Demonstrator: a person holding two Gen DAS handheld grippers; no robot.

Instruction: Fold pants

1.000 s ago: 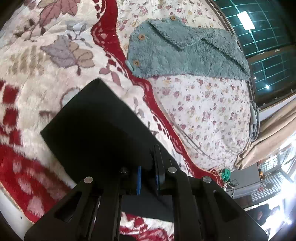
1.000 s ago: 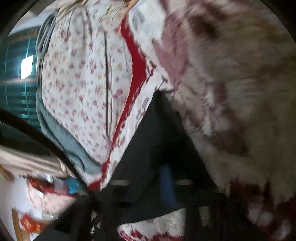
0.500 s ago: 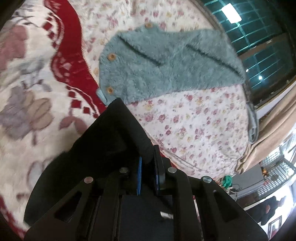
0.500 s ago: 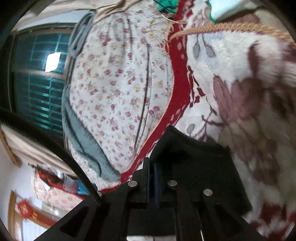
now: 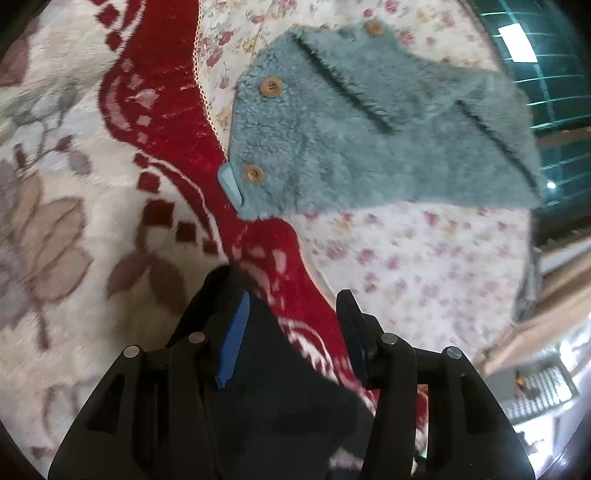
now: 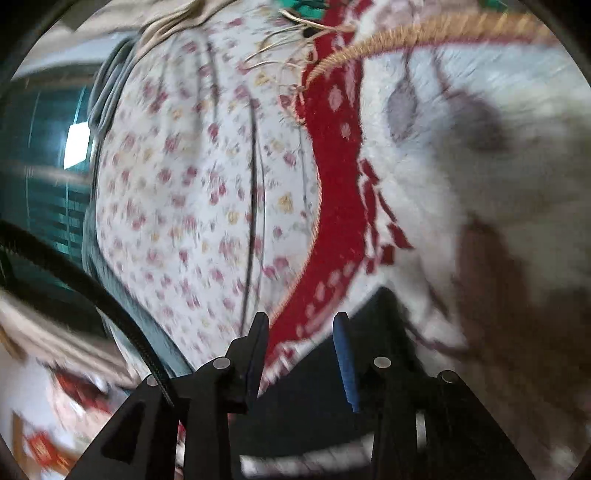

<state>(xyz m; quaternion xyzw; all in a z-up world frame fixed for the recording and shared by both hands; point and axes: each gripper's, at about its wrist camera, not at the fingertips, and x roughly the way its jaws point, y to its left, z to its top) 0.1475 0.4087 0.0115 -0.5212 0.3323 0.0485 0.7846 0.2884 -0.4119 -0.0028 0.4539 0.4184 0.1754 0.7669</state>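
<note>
The black pants (image 5: 280,387) lie on a red and cream blanket (image 5: 92,177), low in the left wrist view, under and between the fingers. My left gripper (image 5: 291,306) is open, its jaws spread above the pants' edge. In the right wrist view the pants (image 6: 314,387) show as a dark fold at the bottom, partly hidden by the fingers. My right gripper (image 6: 301,321) is open over that fold, holding nothing. The right view is blurred.
A teal fleece garment (image 5: 369,129) with wooden buttons lies on a floral sheet (image 5: 424,266) beyond the pants. The floral sheet (image 6: 207,192) and a fringed blanket edge (image 6: 406,33) show in the right view. A dark window (image 5: 546,74) stands at the far side.
Both grippers were shut on the pants half a second ago and have opened, letting the cloth drop onto the blanket. Both have moved forward toward the floral sheet.
</note>
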